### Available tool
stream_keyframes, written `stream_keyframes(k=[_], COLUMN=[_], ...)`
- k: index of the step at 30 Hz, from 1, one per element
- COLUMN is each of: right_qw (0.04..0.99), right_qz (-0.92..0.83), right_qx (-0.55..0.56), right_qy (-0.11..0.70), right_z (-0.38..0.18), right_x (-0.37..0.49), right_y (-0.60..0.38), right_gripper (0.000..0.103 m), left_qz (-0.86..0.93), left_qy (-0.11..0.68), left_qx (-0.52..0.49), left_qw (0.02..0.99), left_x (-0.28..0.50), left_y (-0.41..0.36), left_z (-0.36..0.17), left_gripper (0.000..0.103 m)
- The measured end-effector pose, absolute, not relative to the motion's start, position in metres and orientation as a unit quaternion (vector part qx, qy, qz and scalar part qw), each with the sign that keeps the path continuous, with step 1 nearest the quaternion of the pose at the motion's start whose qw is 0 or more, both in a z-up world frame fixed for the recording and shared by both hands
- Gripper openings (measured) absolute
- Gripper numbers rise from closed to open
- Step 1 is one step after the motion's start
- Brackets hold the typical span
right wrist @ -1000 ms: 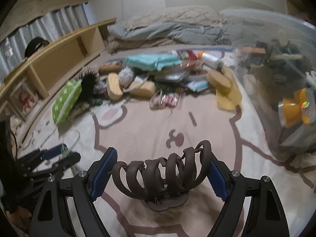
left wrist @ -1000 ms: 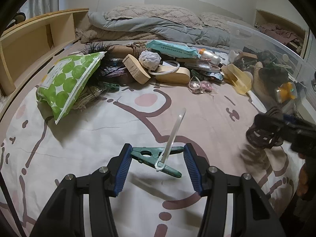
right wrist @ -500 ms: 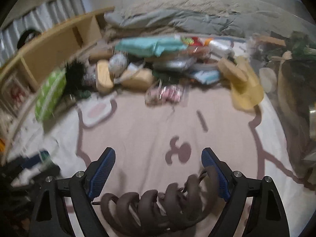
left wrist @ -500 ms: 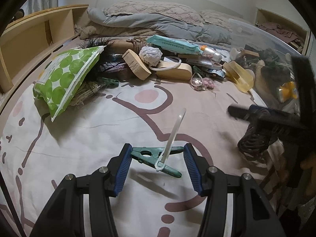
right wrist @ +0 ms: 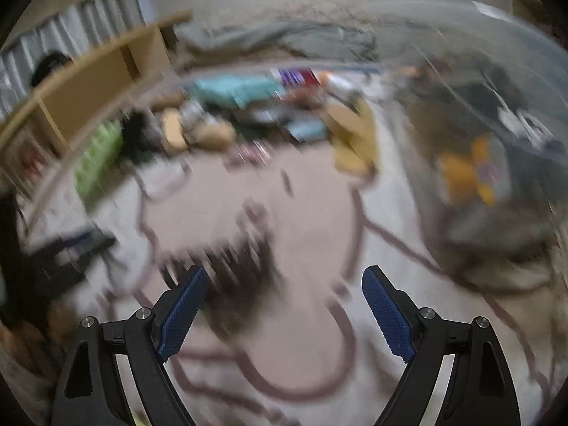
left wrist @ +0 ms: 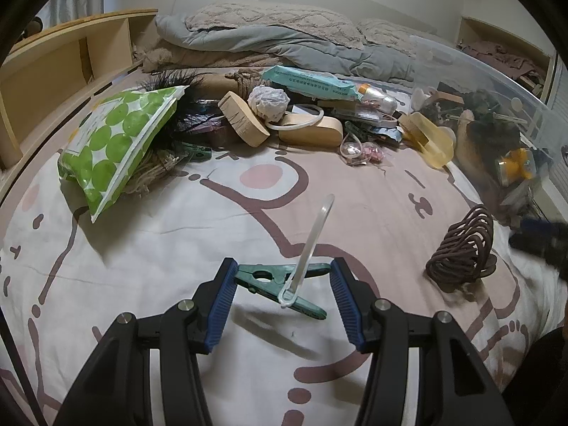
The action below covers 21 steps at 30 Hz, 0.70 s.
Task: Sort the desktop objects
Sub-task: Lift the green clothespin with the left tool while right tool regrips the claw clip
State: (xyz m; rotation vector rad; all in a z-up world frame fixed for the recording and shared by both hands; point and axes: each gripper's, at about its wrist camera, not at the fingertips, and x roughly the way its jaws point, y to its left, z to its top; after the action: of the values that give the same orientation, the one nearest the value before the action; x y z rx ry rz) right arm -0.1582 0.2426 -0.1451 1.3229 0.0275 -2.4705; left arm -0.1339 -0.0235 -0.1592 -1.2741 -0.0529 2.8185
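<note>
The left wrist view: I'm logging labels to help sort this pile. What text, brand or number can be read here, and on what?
Nothing can be read as words.
Teal packet: a line of dark print along its edge, too small to read.
Green-dotted bag: a pale label panel, no legible text.
Orange-capped tube: no readable print.
Right wrist view: motion-blurred throughout, nothing legible.

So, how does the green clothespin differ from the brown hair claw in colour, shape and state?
The green clothespin is flat and slim; the brown hair claw is bulky, with curved prongs. The clothespin is clamped in the left gripper, above the bedsheet; the claw lies free on it. Only the clothespin carries a white loop. Both are clips.
</note>
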Motion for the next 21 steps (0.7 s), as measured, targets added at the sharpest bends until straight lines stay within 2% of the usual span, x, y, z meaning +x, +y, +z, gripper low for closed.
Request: stream_keyframes(k=[5, 14, 18, 21], right_qw=[0.154, 0.185, 0.221, 0.236], right_qz=[-0.852, -0.868, -0.873, -0.874], right_qx=[0.499, 0.461, 0.429, 0.417], right_qy=[0.02, 0.011, -0.068, -0.087], right_z=[-0.16, -0.149, -0.145, -0.144], right_x=[-0.163, -0.211, -0.213, -0.205], right_y=[0.239, 0.195, 0.201, 0.208], right_gripper=[0.089, 0.089, 0.089, 0.089], left_qz=[0.91, 0.908, 0.907, 0.906], left_qy=[-0.014, -0.016, -0.021, -0.025], left_qx=[-0.414, -0.417, -0.421, -0.421], left_qw=[0.024, 0.023, 0.021, 0.023], left_x=[-0.133, -0.135, -0.137, -0.138], left_y=[-0.022, -0.023, -0.026, -0.026], left_z=[-0.159, -0.162, -0.163, -0.163], left_gripper=[0.054, 0.054, 0.054, 0.054])
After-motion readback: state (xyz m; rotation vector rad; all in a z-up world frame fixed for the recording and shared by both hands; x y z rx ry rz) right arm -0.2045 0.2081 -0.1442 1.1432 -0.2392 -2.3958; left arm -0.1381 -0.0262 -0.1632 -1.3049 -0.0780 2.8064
